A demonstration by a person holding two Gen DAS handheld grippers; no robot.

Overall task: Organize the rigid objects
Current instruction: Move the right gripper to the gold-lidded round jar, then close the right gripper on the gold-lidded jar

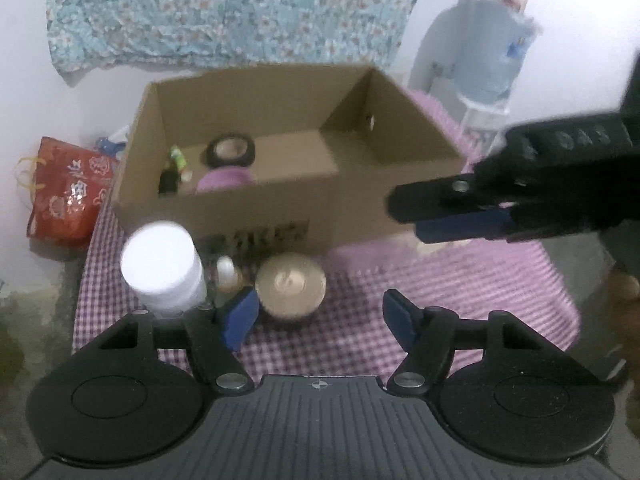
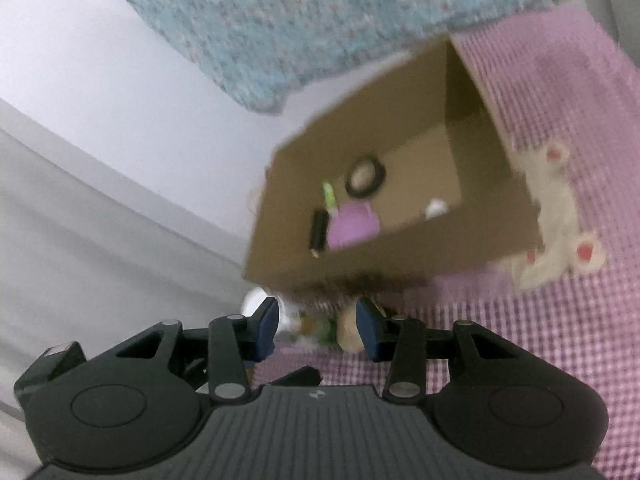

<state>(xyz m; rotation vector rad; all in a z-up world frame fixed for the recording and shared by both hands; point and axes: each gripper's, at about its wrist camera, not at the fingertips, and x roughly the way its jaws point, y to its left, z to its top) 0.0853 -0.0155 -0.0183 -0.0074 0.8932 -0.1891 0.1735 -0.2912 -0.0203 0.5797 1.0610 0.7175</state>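
Observation:
An open cardboard box (image 1: 280, 208) stands on a pink checked cloth (image 1: 440, 300). Inside lie a black tape roll (image 1: 231, 151), a purple round thing (image 1: 226, 179), a green pen (image 1: 178, 158) and a black stick (image 2: 319, 232). In front of the box stand a white-capped bottle (image 1: 160, 260), a small bottle (image 1: 226, 272) and a gold-lidded jar (image 1: 290, 286). My left gripper (image 1: 320, 316) is open just behind the jar, holding nothing. My right gripper (image 2: 316, 320) is open too, empty, hovering by the box's front right corner (image 1: 440, 216).
A white plush toy (image 2: 556, 232) with red patches lies on the cloth right of the box. A red bag (image 1: 64, 192) sits on the floor at the left. A water bottle stand (image 1: 480, 60) is behind on the right, a floral cloth (image 1: 224, 12) hangs on the wall.

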